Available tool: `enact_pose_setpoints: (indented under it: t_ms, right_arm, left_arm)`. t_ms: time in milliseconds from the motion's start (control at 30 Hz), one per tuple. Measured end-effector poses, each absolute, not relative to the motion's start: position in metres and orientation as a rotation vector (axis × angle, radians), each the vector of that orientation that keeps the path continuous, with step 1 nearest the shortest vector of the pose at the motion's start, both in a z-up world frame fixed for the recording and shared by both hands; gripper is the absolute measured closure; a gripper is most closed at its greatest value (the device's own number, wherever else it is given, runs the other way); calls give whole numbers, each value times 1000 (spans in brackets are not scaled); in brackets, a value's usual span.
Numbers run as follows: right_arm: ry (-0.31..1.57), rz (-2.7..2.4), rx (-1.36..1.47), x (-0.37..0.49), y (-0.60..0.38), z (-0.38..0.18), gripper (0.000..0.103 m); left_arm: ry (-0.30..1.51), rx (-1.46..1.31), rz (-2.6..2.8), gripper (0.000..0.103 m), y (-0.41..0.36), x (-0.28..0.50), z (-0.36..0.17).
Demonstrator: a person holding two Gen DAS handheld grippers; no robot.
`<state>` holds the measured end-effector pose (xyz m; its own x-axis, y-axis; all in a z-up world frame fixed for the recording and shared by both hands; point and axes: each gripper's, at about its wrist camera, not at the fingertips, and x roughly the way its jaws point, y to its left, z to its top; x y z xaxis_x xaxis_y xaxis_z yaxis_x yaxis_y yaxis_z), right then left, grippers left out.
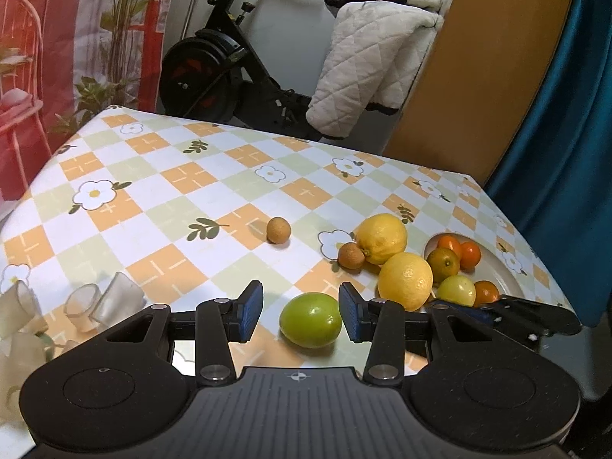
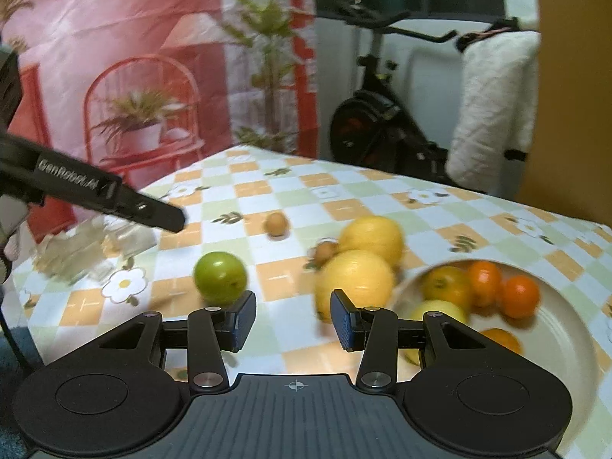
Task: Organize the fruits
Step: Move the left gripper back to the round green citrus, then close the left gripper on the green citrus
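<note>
Though blurred, checkered tablecloth [image 2: 344, 206], exercise bike [image 2: 382, 130].

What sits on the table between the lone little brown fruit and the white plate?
In the left wrist view, two lemons and a second small brown fruit lie between the lone brown fruit and the plate.

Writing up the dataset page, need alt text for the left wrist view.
The open left gripper brackets a green fruit on the checkered tablecloth, not touching it. To the right lie two lemons and a white plate of small fruits.
</note>
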<state>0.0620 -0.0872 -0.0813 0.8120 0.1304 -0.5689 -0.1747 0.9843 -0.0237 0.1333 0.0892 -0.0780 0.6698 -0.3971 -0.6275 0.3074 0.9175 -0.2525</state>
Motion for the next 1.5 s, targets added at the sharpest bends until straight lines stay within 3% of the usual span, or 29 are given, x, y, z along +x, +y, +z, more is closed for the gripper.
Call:
enact_pose_setpoints:
  t_ms: [300, 400, 1100, 1267, 1500]
  right_arm:
    - [635, 235, -155, 92, -51, -92, 58]
    - [639, 252, -169, 99, -43, -96, 58]
    - [656, 273, -142, 123, -34, -110, 58]
    - [649, 279, -134, 119, -34, -110, 60]
    - [653, 273, -92, 106, -42, -106, 61]
  left_arm:
    - [732, -128, -448, 52, 78, 138, -91]
    - [723, -99, -453, 44, 74, 137, -94]
    - [806, -119, -450, 44, 77, 154, -118]
    - [799, -101, -461, 51, 73, 150, -117]
    - [812, -79, -464, 52, 63, 141, -113]
